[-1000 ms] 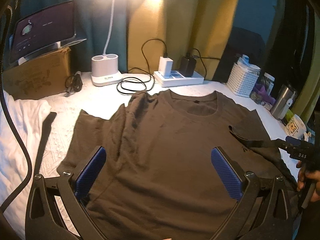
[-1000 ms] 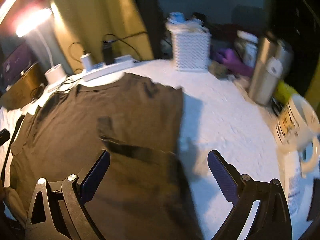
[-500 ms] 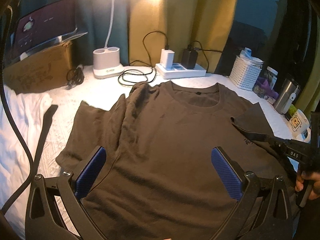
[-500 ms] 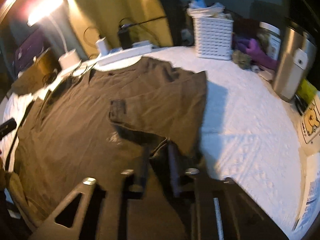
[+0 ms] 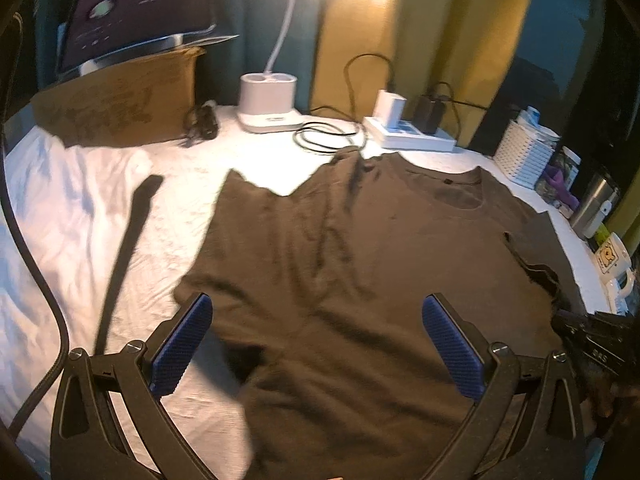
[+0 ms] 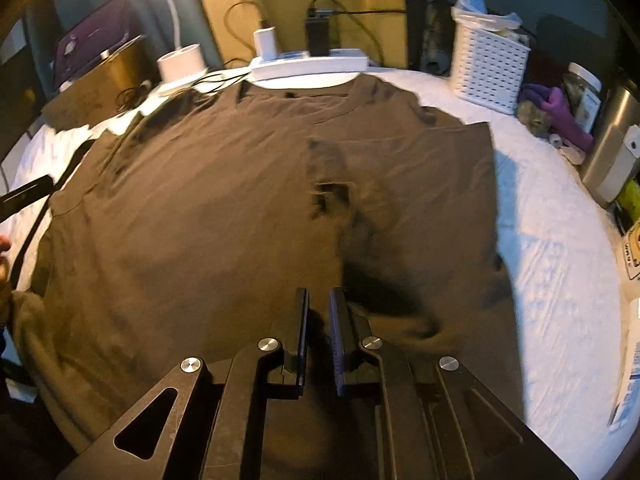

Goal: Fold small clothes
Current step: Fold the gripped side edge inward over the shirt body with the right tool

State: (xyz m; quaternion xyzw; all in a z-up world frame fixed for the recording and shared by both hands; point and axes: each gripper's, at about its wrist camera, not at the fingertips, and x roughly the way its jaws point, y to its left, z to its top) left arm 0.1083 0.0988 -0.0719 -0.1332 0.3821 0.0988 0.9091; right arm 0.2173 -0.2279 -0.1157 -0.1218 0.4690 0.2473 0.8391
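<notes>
Along the bed's [image 5: 100, 220] far edge: lamp base [image 5: 270, 102], power strip [image 6: 308, 66] with cables, white basket [image 6: 486, 68]. A steel flask [image 6: 612, 148] stands at the right edge, a cardboard box [image 5: 120, 112] at the far left corner. The shirt [image 5: 360, 280] lies spread flat mid-bed. Your left gripper [image 5: 316, 350] hovers over its near hem, jaws wide apart. Your right gripper [image 6: 318, 332] has just been closing; its jaws are nearly together on a pinch of shirt fabric near the right sleeve.
</notes>
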